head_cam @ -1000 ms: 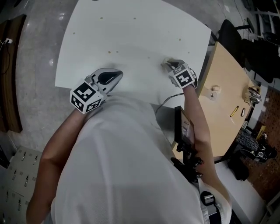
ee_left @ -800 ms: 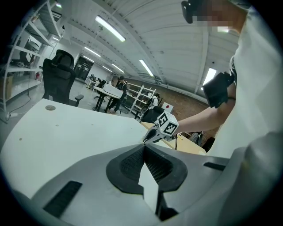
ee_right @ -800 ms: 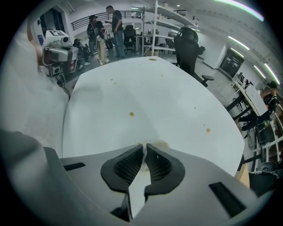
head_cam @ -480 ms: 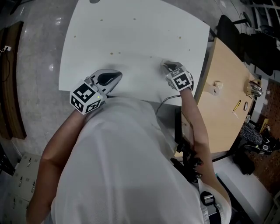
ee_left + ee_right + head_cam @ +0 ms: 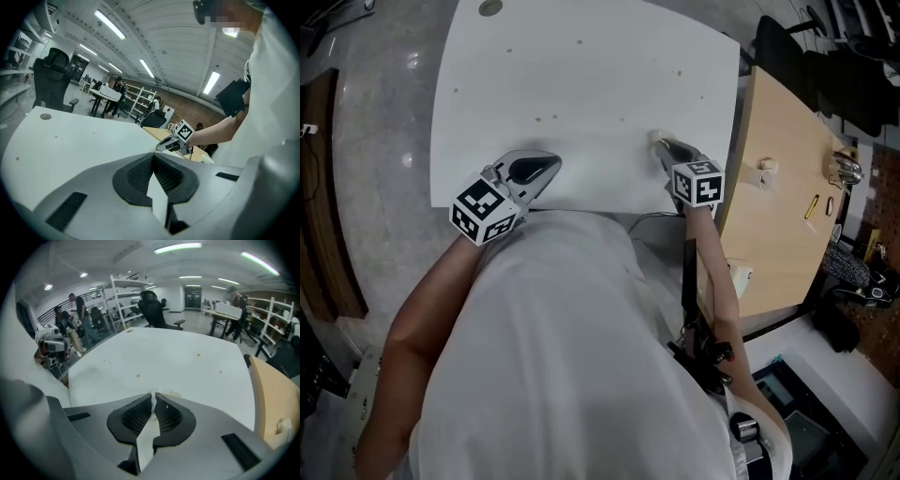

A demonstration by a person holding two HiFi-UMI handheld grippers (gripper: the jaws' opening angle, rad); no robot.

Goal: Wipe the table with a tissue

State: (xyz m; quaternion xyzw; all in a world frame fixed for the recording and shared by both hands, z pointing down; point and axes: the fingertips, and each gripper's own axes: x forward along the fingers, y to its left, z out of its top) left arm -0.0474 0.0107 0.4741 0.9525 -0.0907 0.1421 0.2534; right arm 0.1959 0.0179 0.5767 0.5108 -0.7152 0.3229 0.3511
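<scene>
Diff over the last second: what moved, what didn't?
The right gripper rolled at the wrist, turning its marker cube, and stayed shut on the tissue at the table. The left gripper stayed put, shut and empty.

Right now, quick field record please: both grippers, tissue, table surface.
white rectangular table: small brown specks scattered across it
grey left gripper: jaws together, nothing between, over the table's near edge
grey right gripper: shut on crumpled white tissue
tissue contact: at the jaw tips, close to the table; touching or not, cannot tell
</scene>
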